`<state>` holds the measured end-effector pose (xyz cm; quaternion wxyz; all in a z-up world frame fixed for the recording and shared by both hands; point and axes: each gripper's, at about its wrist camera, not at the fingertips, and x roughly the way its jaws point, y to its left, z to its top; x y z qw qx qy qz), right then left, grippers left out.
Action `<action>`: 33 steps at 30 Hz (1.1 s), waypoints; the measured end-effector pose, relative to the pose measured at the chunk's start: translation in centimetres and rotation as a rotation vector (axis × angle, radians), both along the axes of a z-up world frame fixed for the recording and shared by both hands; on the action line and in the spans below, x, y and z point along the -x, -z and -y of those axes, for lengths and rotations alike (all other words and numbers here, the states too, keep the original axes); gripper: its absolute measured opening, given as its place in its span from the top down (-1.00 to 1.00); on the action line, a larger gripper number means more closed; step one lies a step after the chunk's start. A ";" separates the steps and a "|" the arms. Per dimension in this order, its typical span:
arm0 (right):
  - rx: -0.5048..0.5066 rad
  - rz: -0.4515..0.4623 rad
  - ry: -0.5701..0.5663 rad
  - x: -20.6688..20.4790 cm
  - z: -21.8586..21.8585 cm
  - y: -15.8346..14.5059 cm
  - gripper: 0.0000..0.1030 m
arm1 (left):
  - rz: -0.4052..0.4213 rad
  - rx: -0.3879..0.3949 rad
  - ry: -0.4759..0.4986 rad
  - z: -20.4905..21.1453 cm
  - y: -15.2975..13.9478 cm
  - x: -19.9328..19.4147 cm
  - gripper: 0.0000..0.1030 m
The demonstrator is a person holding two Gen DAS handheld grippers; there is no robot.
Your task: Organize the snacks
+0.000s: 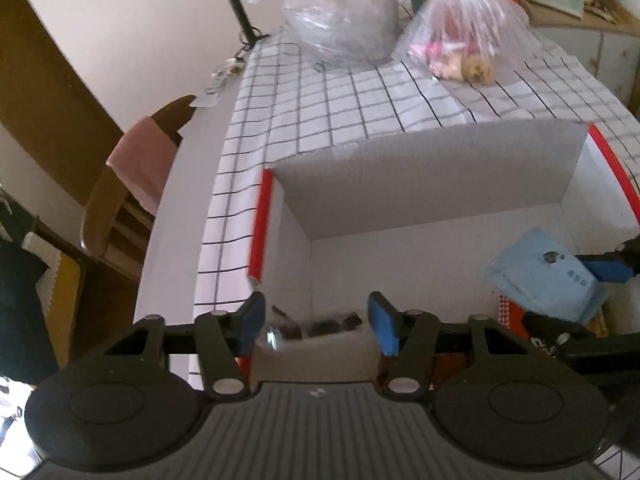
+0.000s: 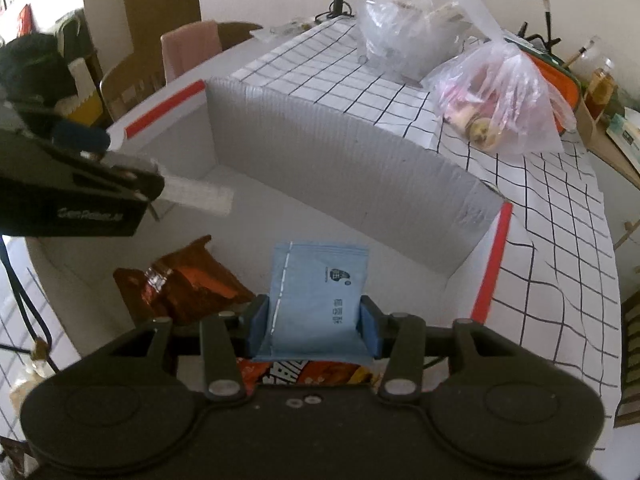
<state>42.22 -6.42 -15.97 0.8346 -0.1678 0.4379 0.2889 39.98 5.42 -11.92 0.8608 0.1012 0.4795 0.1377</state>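
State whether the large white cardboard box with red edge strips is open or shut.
Open. The white cardboard box has no lid over it; its inside floor shows, with an orange snack bag lying there.

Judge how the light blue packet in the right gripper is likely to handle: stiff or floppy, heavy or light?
Probably floppy: the light blue packet curls up at both edges between the right gripper pads. Likely light, since it looks thin and flat. Its film looks smooth, so it may slide if the grip loosens.
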 end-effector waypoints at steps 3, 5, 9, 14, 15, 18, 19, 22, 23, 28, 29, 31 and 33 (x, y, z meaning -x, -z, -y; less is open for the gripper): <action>0.018 -0.013 -0.022 0.2 -0.5 0.7 0.12 | -0.028 -0.011 0.026 0.8 0.8 -0.5 -0.04; 0.028 -0.016 -0.030 0.4 -0.6 1.0 0.12 | -0.052 -0.018 0.032 1.0 1.3 -0.7 -0.04; 0.045 -0.032 -0.033 0.4 -0.6 1.6 0.09 | -0.069 0.003 0.026 0.8 1.9 -0.8 -0.05; 0.038 -0.032 -0.029 0.6 -0.5 1.2 -0.01 | -0.066 0.044 0.010 0.3 1.8 -0.2 -0.05; 0.033 -0.032 -0.028 0.8 -0.5 1.1 -0.04 | -0.065 0.049 0.008 0.2 1.7 -0.1 -0.05; 0.014 -0.026 -0.017 1.2 -0.2 0.4 -0.08 | -0.046 0.070 0.004 0.0 1.1 0.5 -0.05; 0.005 -0.022 -0.012 1.4 0.0 0.1 -0.09 | -0.038 0.075 0.004 -0.1 0.8 0.8 -0.05; -0.024 -0.009 0.011 2.1 0.4 -0.9 -0.23 | -0.019 0.098 0.000 -0.2 0.0 1.7 -0.05; -0.036 -0.004 0.017 2.2 0.6 -1.3 -0.24 | -0.012 0.107 0.000 -0.2 -0.3 2.1 -0.05; -0.077 0.020 0.047 3.7 1.5 -3.3 -0.27 | 0.032 0.130 0.009 -0.1 -2.1 4.1 -0.06; -0.083 0.026 0.053 4.0 1.7 -3.7 -0.30 | 0.041 0.134 0.010 -0.1 -2.5 4.5 -0.07; -0.097 0.037 0.061 4.8 2.0 -4.4 -0.34 | 0.066 0.152 0.012 -0.3 -3.4 5.6 -0.17; -0.106 0.054 0.065 5.7 2.2 -5.2 -0.41 | 0.089 0.161 0.014 -0.3 -4.2 6.6 -0.21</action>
